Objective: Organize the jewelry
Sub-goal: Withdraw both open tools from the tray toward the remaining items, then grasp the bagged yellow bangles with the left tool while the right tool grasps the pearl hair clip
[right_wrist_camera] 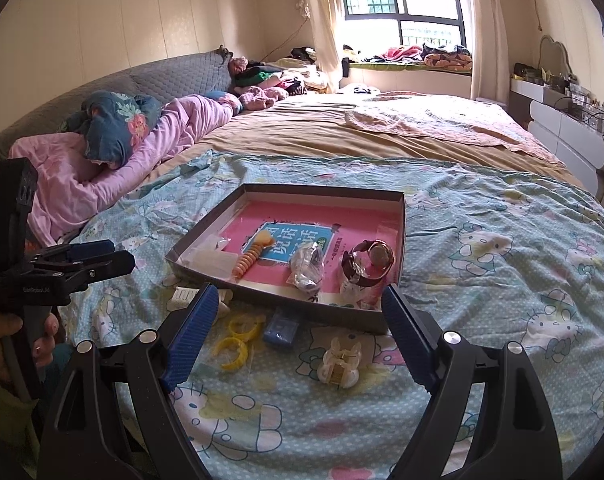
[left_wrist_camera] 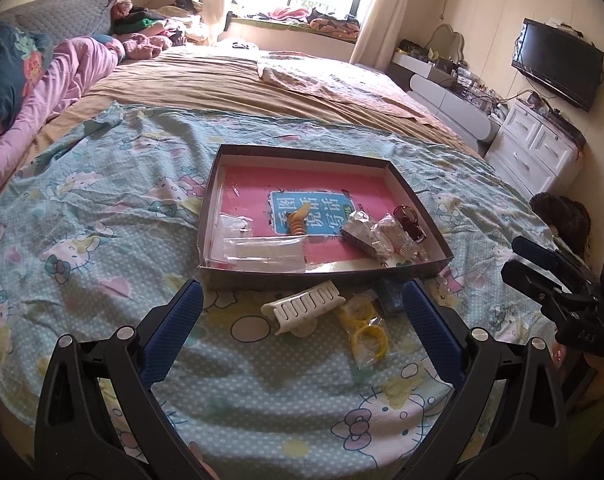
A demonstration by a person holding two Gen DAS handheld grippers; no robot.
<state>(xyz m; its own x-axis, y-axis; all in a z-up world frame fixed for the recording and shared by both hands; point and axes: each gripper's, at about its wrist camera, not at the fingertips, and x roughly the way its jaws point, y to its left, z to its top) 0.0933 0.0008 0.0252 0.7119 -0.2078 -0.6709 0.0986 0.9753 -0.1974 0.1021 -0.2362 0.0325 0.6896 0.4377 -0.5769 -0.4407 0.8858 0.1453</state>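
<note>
A shallow dark box (left_wrist_camera: 218, 184) (right_wrist_camera: 401, 240) with a pink book in its bottom lies on the bed. It holds an orange spiral hair tie (left_wrist_camera: 298, 222) (right_wrist_camera: 252, 254), clear plastic bags (left_wrist_camera: 264, 252), a wrapped bundle (left_wrist_camera: 365, 236) (right_wrist_camera: 307, 266) and a brown-strap watch (right_wrist_camera: 371, 262) (left_wrist_camera: 409, 220). In front of the box lie a white comb clip (left_wrist_camera: 305, 306), bagged yellow rings (left_wrist_camera: 363, 328) (right_wrist_camera: 236, 340), a small blue box (right_wrist_camera: 280, 330) and a cream claw clip (right_wrist_camera: 339, 364). My left gripper (left_wrist_camera: 302, 332) is open above the comb clip. My right gripper (right_wrist_camera: 298, 340) is open above the claw clip.
The bed has a teal cartoon-cat sheet (left_wrist_camera: 82, 240) and a tan blanket (left_wrist_camera: 206, 84) beyond. Pink bedding and pillows (right_wrist_camera: 102, 148) lie at the left. White drawers (left_wrist_camera: 537, 152) and a wall TV (left_wrist_camera: 557, 64) stand at the right.
</note>
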